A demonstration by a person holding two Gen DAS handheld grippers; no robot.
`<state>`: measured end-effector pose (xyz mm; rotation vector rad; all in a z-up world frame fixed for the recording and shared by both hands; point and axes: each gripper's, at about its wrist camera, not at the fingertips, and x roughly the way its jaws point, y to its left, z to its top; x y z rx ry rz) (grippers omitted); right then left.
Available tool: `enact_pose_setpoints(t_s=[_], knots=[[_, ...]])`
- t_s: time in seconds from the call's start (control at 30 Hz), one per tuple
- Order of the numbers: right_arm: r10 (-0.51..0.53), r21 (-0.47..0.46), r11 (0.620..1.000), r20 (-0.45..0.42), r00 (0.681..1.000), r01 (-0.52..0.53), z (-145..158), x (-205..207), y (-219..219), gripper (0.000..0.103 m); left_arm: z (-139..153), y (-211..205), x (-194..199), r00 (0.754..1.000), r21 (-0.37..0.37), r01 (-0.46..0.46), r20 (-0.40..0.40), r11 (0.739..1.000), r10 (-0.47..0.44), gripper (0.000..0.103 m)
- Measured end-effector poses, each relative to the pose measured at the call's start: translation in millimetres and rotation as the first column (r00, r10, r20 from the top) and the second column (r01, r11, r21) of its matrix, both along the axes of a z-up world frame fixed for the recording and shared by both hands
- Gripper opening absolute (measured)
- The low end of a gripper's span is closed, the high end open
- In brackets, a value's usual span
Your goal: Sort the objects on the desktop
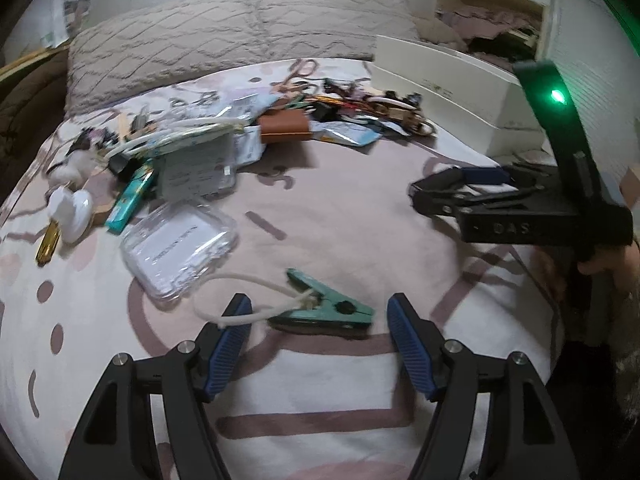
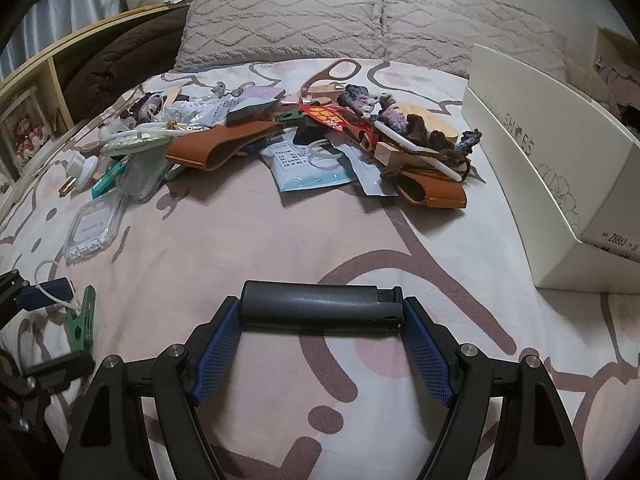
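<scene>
- Bedsheet (image 2: pixel 280 240): soft matt cloth, printed.
- Lighter (image 2: pixel 320 306): smooth dark plastic, slight sheen.
- Green clip (image 1: pixel 324 310): matt plastic.
- Clear case (image 1: pixel 178 246): glossy transparent plastic.
- Shoebox (image 2: pixel 560 184): matt cardboard.
- Pillows (image 2: pixel 288 20): rough tufted fabric.

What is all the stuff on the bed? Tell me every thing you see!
black lighter: one, black, crosswise between the right tool's pads, held.
green clip: one, teal green with a white loop, on the bedspread between the left tool's open pads, not gripped.
clear plastic case: one, see-through, left of the clip.
teal packet: one, teal, at the pile's left edge.
brown leather holders: two at least, tan, in the pile.
scissors: one, pinkish handles, behind the pile.
shoebox: one, cream, right side of the bed.
pillows: two, beige, at the headboard.
left tool: open.
right tool: shut on the lighter.
</scene>
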<state>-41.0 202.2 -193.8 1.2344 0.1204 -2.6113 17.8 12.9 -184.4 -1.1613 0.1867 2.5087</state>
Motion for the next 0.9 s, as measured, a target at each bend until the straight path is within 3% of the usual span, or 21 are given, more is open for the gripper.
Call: enact_pose_setpoints(t_s=[0.2,0.33,0.9], knots=[[0.004,-0.001,1.000,-0.002,1.000,-0.004,1.1,0.0,0.4,0.080,-2.4,1.0,0.3,1.000,0.019,0.015,0.015,1.000,-0.016,0.069],[0.007,-0.007,1.000,-0.001,1.000,-0.007,2.3,0.8,0.8,0.080,-2.6,-0.8,-1.2,1.000,0.022,0.001,0.017,1.000,-0.001,0.054],[0.006,-0.046,0.999,-0.049,0.999,-0.009,17.0,10.3,6.7,0.080,8.0,-0.6,-1.7,1.000,0.030,-0.025,-0.016,0.999,0.025,0.054]])
